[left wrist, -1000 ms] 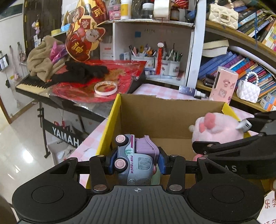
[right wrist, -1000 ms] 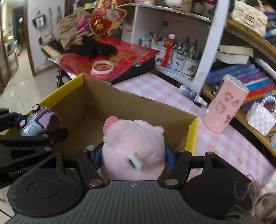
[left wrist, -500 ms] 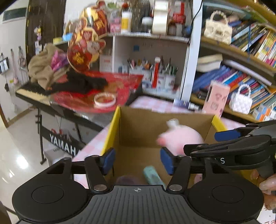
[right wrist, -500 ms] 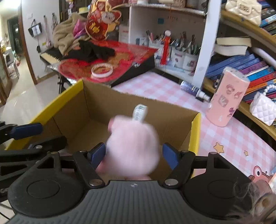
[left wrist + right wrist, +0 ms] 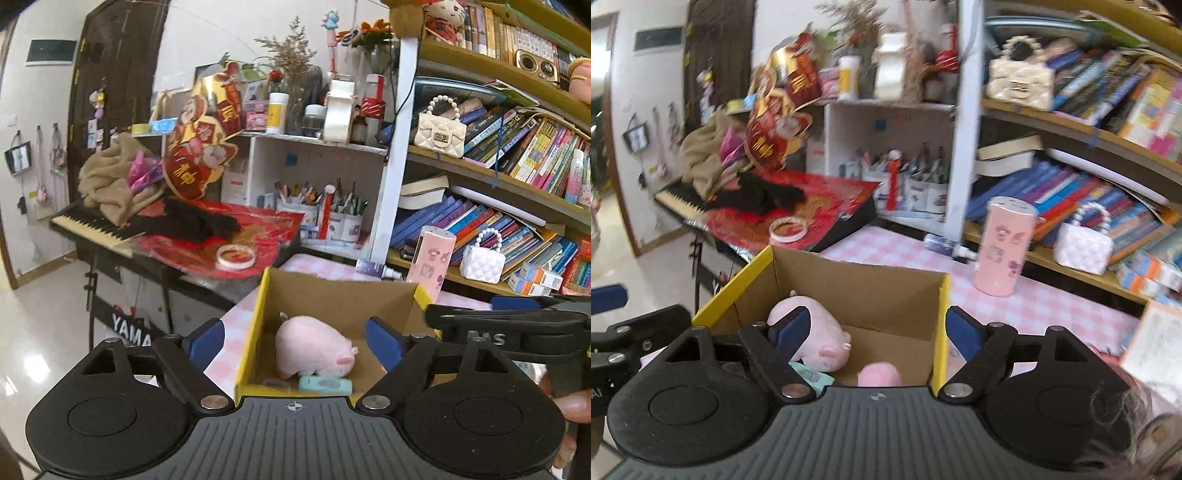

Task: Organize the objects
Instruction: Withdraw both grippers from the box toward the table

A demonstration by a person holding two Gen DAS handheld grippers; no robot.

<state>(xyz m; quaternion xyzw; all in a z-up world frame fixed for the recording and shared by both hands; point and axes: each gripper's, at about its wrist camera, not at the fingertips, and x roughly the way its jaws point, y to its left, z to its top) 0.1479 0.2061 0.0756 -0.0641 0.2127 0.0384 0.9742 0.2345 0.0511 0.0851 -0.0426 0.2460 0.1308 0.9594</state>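
pink plush pig (image 5: 314,347) is seen lying on its side on the floor of the cardboard box (image 5: 334,295), ahead of and below the fingers of the left gripper (image 5: 295,339), whose jaws are opening with nothing gripped between them. a mint-coloured toy (image 5: 325,384) lies just under those fingers, touching the pig, and a second pink item (image 5: 880,373) is glimpsed near the right gripper (image 5: 875,332), whose jaws are also opening and empty. these pieces are judged as stowed. left out, beyond the fingertips, are a pink cylinder (image 5: 1004,247) and a small tube (image 5: 945,246) on the checked tablecloth (image 5: 1034,306); whether they belong to the task cannot be told.
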